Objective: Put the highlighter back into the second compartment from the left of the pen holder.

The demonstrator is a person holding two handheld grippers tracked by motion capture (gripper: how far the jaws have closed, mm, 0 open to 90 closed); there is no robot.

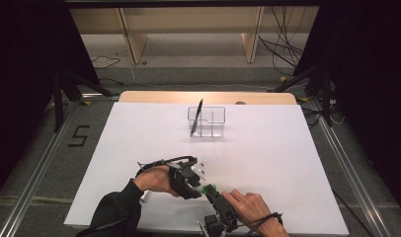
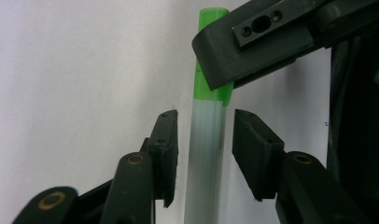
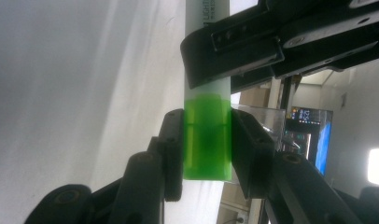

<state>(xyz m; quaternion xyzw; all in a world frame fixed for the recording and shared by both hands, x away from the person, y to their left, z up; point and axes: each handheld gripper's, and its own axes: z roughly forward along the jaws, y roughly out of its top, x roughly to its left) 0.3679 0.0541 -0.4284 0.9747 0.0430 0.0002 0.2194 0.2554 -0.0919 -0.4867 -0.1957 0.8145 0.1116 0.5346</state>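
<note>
Green-capped highlighter (image 3: 207, 93): light, rigid, smooth plastic. Right tongs (image 3: 207, 144) clamped on cap; left tongs (image 2: 204, 149) apart around white barrel, best gripped mid-barrel.

White highlighter (image 3: 207, 70), green cap (image 3: 207, 140)

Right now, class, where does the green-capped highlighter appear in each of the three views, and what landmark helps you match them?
High view: the green-capped highlighter lies low and centre, between the two grippers.
Left gripper view: centre, its white barrel upright between the open jaws, green cap at top.
Right gripper view: centre, its green cap clamped between the jaws, white barrel above.
Shared landmark: the white table.
</note>
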